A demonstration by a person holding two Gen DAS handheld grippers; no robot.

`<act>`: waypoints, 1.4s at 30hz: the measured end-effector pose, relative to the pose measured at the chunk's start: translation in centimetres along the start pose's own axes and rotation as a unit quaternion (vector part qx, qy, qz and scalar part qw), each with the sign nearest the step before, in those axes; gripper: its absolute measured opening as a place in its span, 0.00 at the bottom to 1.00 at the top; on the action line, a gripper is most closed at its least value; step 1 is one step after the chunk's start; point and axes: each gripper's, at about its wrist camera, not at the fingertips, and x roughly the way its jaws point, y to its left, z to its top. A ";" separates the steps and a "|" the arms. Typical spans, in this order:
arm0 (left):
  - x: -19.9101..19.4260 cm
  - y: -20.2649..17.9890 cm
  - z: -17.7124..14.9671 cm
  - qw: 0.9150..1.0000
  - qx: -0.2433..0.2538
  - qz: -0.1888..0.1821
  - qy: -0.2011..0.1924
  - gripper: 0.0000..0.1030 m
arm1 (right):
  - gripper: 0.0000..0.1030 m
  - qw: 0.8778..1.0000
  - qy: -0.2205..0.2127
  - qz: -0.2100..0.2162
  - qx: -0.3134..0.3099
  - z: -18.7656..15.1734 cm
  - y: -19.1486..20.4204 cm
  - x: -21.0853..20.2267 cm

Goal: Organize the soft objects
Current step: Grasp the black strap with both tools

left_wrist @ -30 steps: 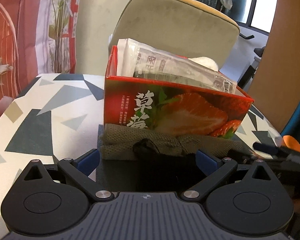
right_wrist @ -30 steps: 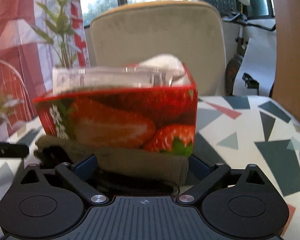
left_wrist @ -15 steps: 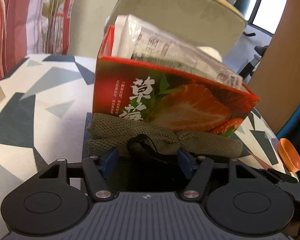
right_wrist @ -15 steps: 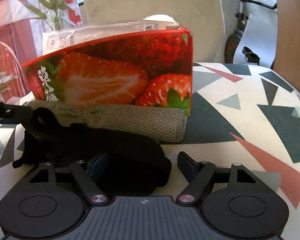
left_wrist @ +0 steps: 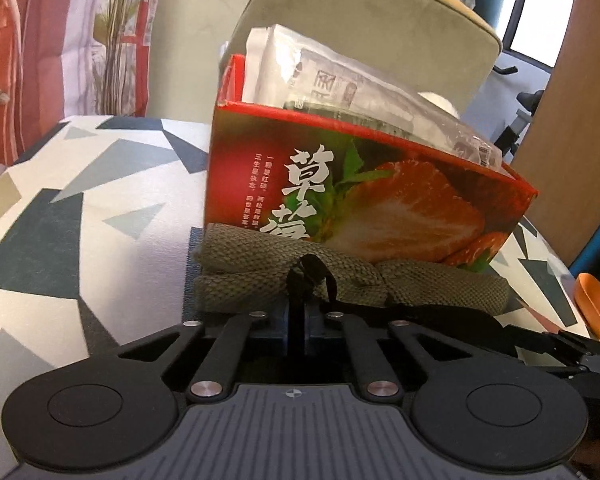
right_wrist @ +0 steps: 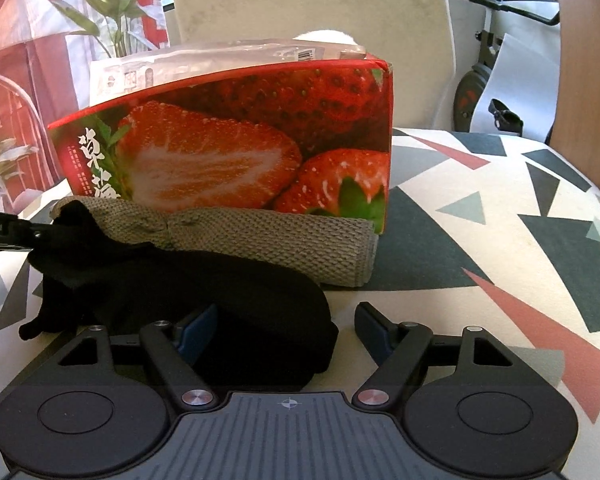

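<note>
A black cloth (right_wrist: 204,284) lies on the patterned table (right_wrist: 500,240), in front of a rolled olive knitted cloth (right_wrist: 268,236). That roll rests against a red strawberry box (right_wrist: 220,152) stuffed with plastic packets. My left gripper (left_wrist: 298,316) is shut on a fold of the black cloth (left_wrist: 312,268), right before the olive roll (left_wrist: 252,276) and the box (left_wrist: 380,208). My right gripper (right_wrist: 286,328) stands open around the cloth's other end. Its left pad is against the fabric and its right pad is clear of it.
A beige chair back (left_wrist: 360,20) rises behind the box. An orange object (left_wrist: 596,308) sits at the table's right edge. Bare patterned tabletop (left_wrist: 80,200) stretches to the left of the box and to its right in the right wrist view.
My left jaws went from wide open to shut on the black cloth. Both grippers sank toward the table, and the right jaws narrowed a little around the cloth's end.
</note>
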 end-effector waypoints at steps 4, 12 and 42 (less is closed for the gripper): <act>-1.3 -0.3 -0.4 1.000 0.007 0.004 -0.017 0.07 | 0.71 1.000 0.001 0.003 -0.003 0.0 0.0 0.0; -2.3 0.5 -2.2 1.000 -0.017 0.001 -0.007 0.07 | 0.71 1.000 0.002 0.008 -0.005 0.0 0.0 0.0; -3.5 0.8 -2.9 0.999 -0.037 -0.008 -0.034 0.06 | 0.10 0.997 -0.077 0.004 0.009 1.9 0.0 -4.3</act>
